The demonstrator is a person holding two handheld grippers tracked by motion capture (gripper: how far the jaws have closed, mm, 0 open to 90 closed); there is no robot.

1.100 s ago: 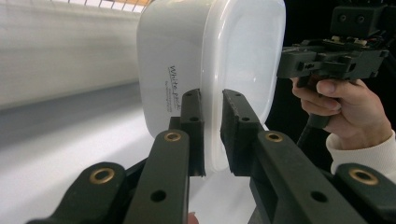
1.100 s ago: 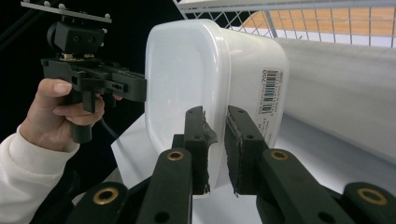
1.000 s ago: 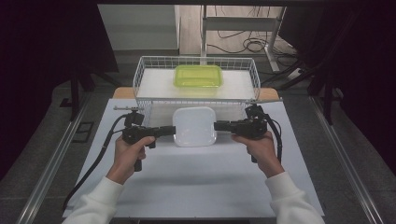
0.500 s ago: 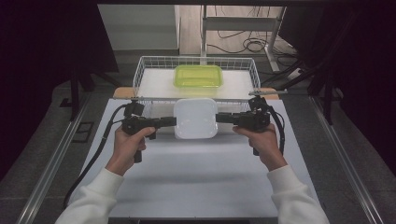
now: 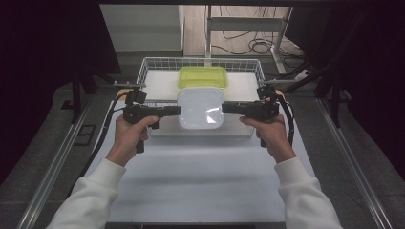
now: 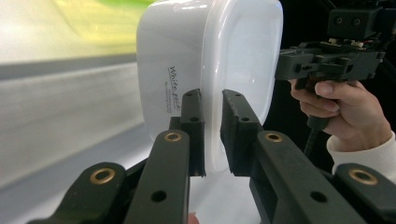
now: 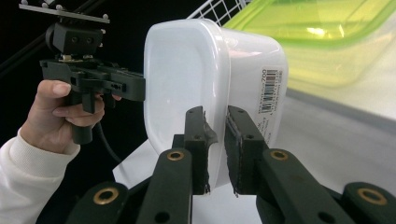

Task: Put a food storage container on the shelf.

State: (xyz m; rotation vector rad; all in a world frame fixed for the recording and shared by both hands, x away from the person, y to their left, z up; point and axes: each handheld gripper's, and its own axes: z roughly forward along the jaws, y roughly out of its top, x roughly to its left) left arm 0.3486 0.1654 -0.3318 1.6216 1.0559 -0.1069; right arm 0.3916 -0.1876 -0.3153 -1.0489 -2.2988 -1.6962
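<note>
Two hand-held grippers, left (image 5: 175, 110) and right (image 5: 225, 108), are clamping opposite rims of the white container (image 5: 201, 108), carrying it forward from the table (image 5: 200, 176) to above the wire basket (image 5: 155, 64), toward the green-lidded box (image 5: 203, 77) beyond.

From my left tongs' camera I can read "White pack" in slanted script on the side wall of the white container (image 6: 173, 84), with a line of smaller print under it that is too fine for me to make out. From my right tongs' camera I see a barcode sticker (image 7: 267, 88) on the container's other side wall, and the digits printed along it look like "700", though I cannot be sure of them or of the smaller print beside the bars.
</note>
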